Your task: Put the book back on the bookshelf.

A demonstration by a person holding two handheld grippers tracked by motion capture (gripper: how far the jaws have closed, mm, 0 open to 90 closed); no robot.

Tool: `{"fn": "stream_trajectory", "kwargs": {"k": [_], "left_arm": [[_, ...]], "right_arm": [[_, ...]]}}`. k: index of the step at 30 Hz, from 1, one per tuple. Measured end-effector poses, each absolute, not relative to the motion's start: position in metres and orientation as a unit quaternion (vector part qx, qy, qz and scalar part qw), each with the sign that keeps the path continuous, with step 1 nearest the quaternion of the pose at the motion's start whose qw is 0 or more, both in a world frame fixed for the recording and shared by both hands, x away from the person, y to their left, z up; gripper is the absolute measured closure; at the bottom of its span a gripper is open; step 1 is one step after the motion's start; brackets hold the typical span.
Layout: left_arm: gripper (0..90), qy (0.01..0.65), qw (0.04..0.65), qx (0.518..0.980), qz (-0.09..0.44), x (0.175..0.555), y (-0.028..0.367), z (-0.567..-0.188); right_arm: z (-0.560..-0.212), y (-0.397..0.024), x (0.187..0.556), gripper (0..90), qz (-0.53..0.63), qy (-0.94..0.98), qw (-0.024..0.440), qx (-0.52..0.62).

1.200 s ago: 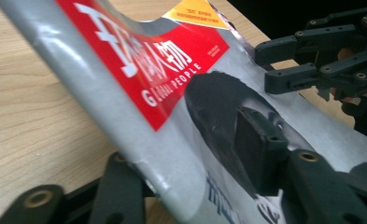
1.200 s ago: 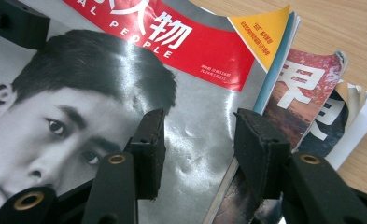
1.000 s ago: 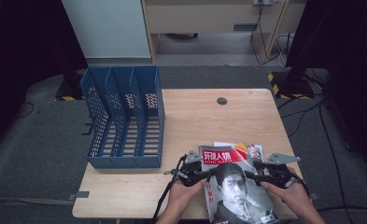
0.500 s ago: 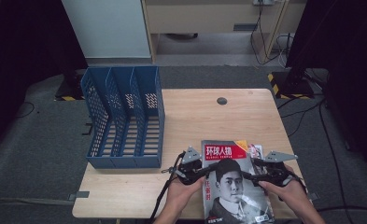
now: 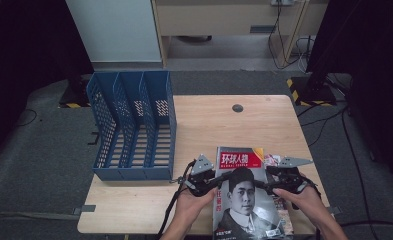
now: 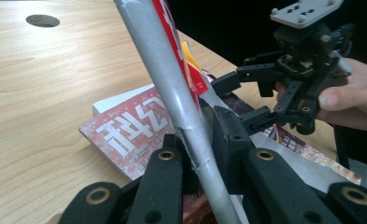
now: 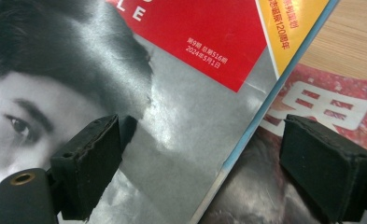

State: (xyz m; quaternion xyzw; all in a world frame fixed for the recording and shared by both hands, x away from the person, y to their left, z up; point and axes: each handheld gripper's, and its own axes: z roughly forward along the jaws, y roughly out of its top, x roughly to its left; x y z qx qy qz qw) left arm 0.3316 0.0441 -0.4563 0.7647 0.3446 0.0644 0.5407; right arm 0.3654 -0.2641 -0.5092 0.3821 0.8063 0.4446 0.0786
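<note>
A grey magazine [image 5: 244, 195] with a red title band and a portrait lies tilted at the table's front right, on top of other magazines [image 6: 125, 135]. My left gripper [image 5: 219, 181] is shut on its left edge; in the left gripper view the pads [image 6: 228, 135] pinch the raised grey edge [image 6: 172, 88], and the jaws have just been closing. My right gripper [image 5: 270, 182] stands open at the right edge. In the right gripper view its pads [image 7: 90, 161] sit apart on either side of the cover's edge [image 7: 246, 135], having just been opening.
A blue three-slot file rack [image 5: 134, 125] stands at the table's left. A red-covered magazine [image 7: 330, 102] lies under the grey one. A small dark round cap [image 5: 237, 108] is set in the wooden table [image 5: 284, 125] farther back.
The left edge of the grey magazine has come up a little with the left gripper. The right gripper's jaws have spread wider at the right edge.
</note>
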Motion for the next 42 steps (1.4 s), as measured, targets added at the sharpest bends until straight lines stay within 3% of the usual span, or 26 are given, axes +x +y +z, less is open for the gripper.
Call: {"fn": "stream_trajectory", "kwargs": {"k": [20, 23, 38, 40, 42], "left_arm": [[82.2, 0.314, 0.548, 0.771, 0.077, 0.326, 0.042, -0.441], [82.4, 0.312, 0.548, 0.772, 0.079, 0.325, 0.042, -0.44], [79.2, 0.308, 0.551, 0.773, 0.06, 0.327, 0.044, -0.441], [75.8, 0.313, 0.549, 0.773, 0.057, 0.328, 0.045, -0.441], [74.2, 0.315, 0.546, 0.774, 0.056, 0.329, 0.046, -0.442]], "right_arm": [[-0.509, -0.26, 0.376, 10.6, 0.459, 0.805, 0.044, 0.374], [-0.508, -0.257, 0.376, 17.8, 0.464, 0.807, 0.033, 0.365], [-0.504, -0.259, 0.37, 26.6, 0.466, 0.807, 0.056, 0.357], [-0.503, -0.259, 0.369, 35.0, 0.469, 0.806, 0.065, 0.355], [-0.501, -0.259, 0.367, 36.5, 0.472, 0.805, 0.073, 0.353]]}}
